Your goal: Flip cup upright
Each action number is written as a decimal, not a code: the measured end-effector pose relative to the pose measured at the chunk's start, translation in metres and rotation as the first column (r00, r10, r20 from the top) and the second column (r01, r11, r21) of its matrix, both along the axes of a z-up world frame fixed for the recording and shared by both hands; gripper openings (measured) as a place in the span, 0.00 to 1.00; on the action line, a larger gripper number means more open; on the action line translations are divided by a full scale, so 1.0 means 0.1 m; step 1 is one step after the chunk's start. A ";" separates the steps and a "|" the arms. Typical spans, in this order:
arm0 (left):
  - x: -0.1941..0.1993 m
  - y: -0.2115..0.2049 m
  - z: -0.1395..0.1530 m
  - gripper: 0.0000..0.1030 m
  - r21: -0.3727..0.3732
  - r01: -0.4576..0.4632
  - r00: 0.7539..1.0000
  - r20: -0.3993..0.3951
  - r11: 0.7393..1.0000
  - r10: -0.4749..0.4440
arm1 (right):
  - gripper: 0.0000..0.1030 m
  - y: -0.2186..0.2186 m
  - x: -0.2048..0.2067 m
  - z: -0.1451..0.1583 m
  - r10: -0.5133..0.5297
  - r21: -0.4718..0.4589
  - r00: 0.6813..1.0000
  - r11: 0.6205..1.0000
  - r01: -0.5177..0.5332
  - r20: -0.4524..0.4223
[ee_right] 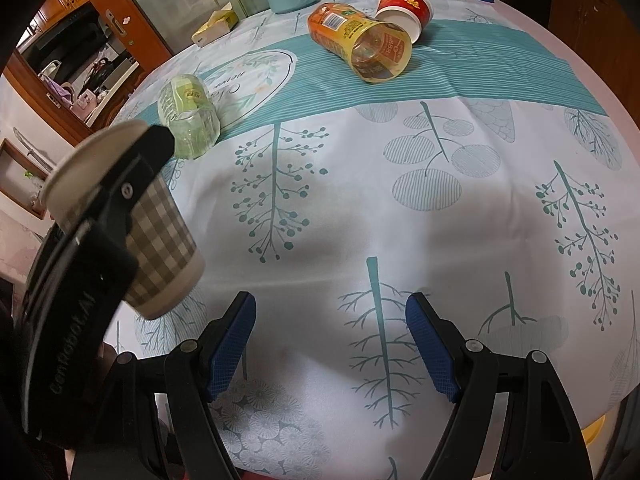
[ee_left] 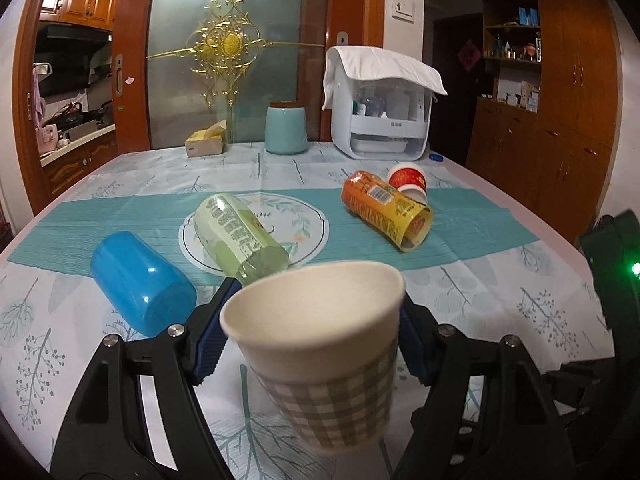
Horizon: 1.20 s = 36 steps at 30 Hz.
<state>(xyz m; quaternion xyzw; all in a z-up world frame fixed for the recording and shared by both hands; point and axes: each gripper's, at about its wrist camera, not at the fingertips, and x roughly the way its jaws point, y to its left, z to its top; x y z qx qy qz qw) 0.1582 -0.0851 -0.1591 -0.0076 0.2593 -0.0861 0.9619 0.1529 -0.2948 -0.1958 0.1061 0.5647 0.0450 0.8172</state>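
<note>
Left wrist view: left tool (ee_left: 312, 344) grips checked paper cup (ee_left: 324, 360), mouth up, tilted | right tool (ee_right: 331, 344) open, above desk (ee_right: 400, 220)

i can't see the left gripper's blue pads (ee_left: 208, 344) where they meet the paper cup (ee_left: 320, 344); the cup wall covers them. cup base is blurred in left wrist view. in right wrist view the black finger (ee_right: 120, 216) hides part of the cup's plaid side. behind the cup, the orange cup (ee_left: 386, 210) covers the red cup's (ee_left: 408, 180) mouth. label print too small to read.
</note>
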 end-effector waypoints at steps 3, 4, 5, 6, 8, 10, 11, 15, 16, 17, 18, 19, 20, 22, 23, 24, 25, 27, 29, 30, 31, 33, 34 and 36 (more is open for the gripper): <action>-0.01 0.01 -0.02 0.69 0.002 0.002 1.000 -0.016 1.000 -0.002 | 0.77 0.00 0.00 0.00 0.005 -0.008 1.000 1.000 -0.005 0.003; 0.00 0.01 -0.03 0.70 0.007 0.003 1.000 -0.030 1.000 -0.003 | 0.77 0.00 0.00 0.00 0.004 -0.008 1.000 1.000 -0.004 0.003; 0.01 0.01 -0.03 0.71 0.016 0.004 0.999 -0.042 1.000 -0.003 | 0.77 0.00 -0.01 0.00 0.003 -0.007 1.000 1.000 -0.003 0.002; 0.01 0.00 -0.03 0.71 0.027 0.002 0.999 -0.051 1.000 -0.001 | 0.77 -0.01 -0.01 0.00 0.002 -0.005 1.000 1.000 -0.002 0.002; 0.00 -0.01 0.00 0.72 0.040 -0.002 0.998 -0.056 0.999 0.004 | 0.77 -0.02 -0.03 0.00 -0.002 -0.003 1.000 1.000 0.002 -0.001; -0.01 0.00 0.04 0.78 0.043 -0.002 0.998 -0.066 0.999 0.005 | 0.77 -0.03 -0.05 0.01 -0.006 -0.007 1.000 1.000 0.006 -0.009; -0.02 0.01 0.07 0.81 0.039 -0.002 0.998 -0.068 0.999 0.004 | 0.77 -0.04 -0.07 0.02 -0.008 -0.008 1.000 1.000 0.008 -0.012; -0.09 0.03 0.22 0.85 0.035 0.004 0.997 -0.079 0.999 -0.001 | 0.77 -0.06 -0.16 0.09 -0.018 -0.008 1.000 1.000 0.018 -0.008; -0.12 0.04 0.27 0.86 0.040 0.000 0.996 -0.084 0.999 0.004 | 0.77 -0.06 -0.19 0.13 -0.021 -0.011 1.000 1.000 0.021 -0.004; -0.15 0.05 0.32 0.86 0.046 -0.004 0.996 -0.089 0.999 0.008 | 0.77 -0.06 -0.21 0.16 -0.023 -0.014 1.000 1.000 0.023 -0.001; -0.18 0.05 0.36 0.87 0.048 -0.006 0.996 -0.089 0.999 0.011 | 0.77 -0.06 -0.24 0.19 -0.026 -0.016 1.000 1.000 0.026 0.003; -0.22 0.06 0.41 0.87 0.053 -0.013 0.996 -0.091 0.999 0.018 | 0.80 -0.06 -0.28 0.23 -0.029 -0.018 1.000 0.999 0.030 0.008; -0.25 0.07 0.47 0.87 0.059 -0.022 0.995 -0.093 0.998 0.027 | 0.81 -0.05 -0.32 0.27 -0.032 -0.019 0.999 0.999 0.032 0.015; -0.33 0.11 0.58 0.88 0.072 -0.048 0.993 -0.106 0.996 0.056 | 0.83 -0.05 -0.41 0.37 -0.031 -0.019 0.999 0.999 0.032 0.032; -0.37 0.14 0.63 0.88 0.069 -0.061 0.991 -0.113 0.996 0.068 | 0.84 -0.04 -0.46 0.43 -0.030 -0.021 0.999 0.999 0.031 0.041; -0.41 0.18 0.68 0.88 0.061 -0.072 0.989 -0.122 0.996 0.079 | 0.85 -0.03 -0.50 0.47 -0.029 -0.025 0.998 0.999 0.030 0.048; -0.46 0.23 0.73 0.89 0.051 -0.083 0.987 -0.136 0.995 0.089 | 0.86 -0.01 -0.55 0.53 -0.028 -0.032 0.998 0.999 0.030 0.059; -0.55 0.31 0.83 0.89 0.040 -0.097 0.982 -0.158 0.995 0.102 | 0.90 0.02 -0.61 0.63 -0.026 -0.048 0.997 0.998 0.029 0.077; -0.63 0.39 0.92 0.89 0.046 -0.118 0.977 -0.172 0.992 0.125 | 0.94 0.05 -0.69 0.76 -0.022 -0.069 0.995 0.997 0.029 0.099; -0.68 0.43 0.96 0.89 0.057 -0.135 0.974 -0.177 0.989 0.143 | 0.95 0.07 -0.73 0.81 -0.021 -0.077 0.994 0.997 0.030 0.111; -0.73 0.47 1.00 0.89 0.070 -0.155 0.969 -0.183 0.985 0.166 | 0.96 0.09 -0.76 0.86 -0.020 -0.080 0.992 0.996 0.030 0.122; -0.81 0.55 1.06 0.89 0.077 -0.183 0.962 -0.194 0.980 0.195 | 0.96 0.13 -0.84 0.99 -0.015 -0.077 0.989 0.997 0.027 0.150; -0.86 0.60 1.09 0.89 0.070 -0.193 0.958 -0.204 0.979 0.204 | 0.96 0.16 -0.88 1.06 -0.011 -0.071 0.987 0.997 0.023 0.162; -0.94 0.70 1.14 0.89 0.062 -0.207 0.949 -0.232 0.976 0.216 | 0.97 0.19 -0.95 1.20 -0.004 -0.055 0.983 0.998 0.015 0.184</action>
